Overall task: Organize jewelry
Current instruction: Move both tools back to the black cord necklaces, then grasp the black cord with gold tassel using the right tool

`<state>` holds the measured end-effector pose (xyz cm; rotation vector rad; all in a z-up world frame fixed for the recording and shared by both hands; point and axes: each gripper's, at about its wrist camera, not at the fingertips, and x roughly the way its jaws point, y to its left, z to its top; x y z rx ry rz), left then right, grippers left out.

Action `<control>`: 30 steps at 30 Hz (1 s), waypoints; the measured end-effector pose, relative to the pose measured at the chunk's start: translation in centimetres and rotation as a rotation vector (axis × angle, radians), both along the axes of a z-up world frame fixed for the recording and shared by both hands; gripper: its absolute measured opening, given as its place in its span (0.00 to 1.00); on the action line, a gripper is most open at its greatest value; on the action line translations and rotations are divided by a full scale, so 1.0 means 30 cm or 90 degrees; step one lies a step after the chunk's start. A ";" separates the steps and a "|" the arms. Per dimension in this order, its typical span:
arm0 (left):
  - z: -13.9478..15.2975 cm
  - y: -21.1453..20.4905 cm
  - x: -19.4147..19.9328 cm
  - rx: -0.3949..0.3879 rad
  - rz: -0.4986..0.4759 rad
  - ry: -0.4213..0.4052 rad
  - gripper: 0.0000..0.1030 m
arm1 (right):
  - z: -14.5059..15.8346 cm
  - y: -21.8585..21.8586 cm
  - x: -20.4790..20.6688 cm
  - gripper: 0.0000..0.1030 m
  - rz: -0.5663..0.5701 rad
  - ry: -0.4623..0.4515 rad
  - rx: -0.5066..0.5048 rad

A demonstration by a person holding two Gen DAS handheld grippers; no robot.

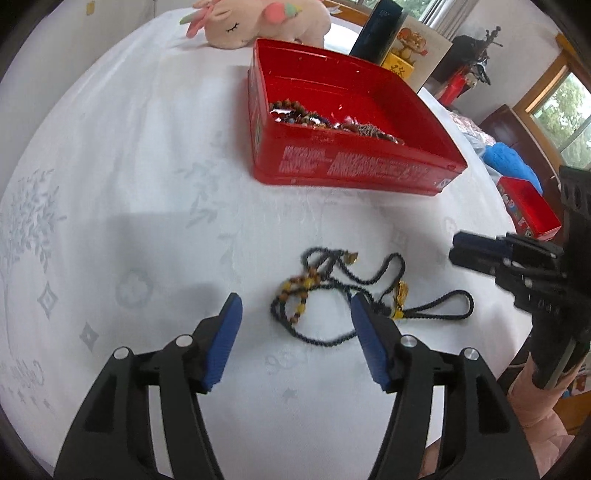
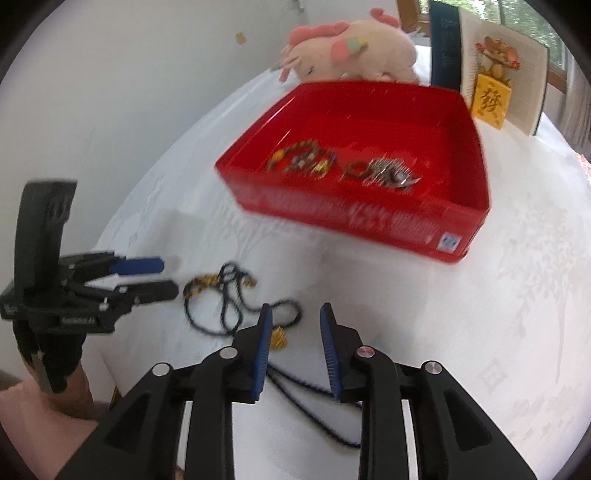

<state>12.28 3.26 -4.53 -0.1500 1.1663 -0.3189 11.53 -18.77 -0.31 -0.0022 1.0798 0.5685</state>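
A black beaded necklace (image 1: 332, 295) with amber beads lies tangled on the white tablecloth (image 1: 147, 184), near the table's front edge, in front of the red tin (image 1: 354, 173), which holds more jewelry (image 2: 332, 164). The left gripper (image 1: 295, 317) hangs over it, jaws spread, grasping nothing. The right gripper (image 2: 295, 325) hangs over the necklace's other end, jaws apart and empty. A plush toy (image 1: 258, 22) lies behind the tin.
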 end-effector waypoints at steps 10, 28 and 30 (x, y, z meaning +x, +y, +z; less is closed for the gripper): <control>-0.020 -0.015 0.000 0.016 0.013 0.016 0.60 | -0.078 0.079 -0.080 0.31 0.077 0.041 -0.046; -0.036 -0.032 0.021 0.011 0.014 0.032 0.63 | -0.156 0.137 -0.075 0.04 0.111 0.031 -0.126; -0.039 -0.032 0.023 0.011 0.015 0.034 0.64 | -0.158 0.122 -0.065 0.04 0.098 0.033 -0.121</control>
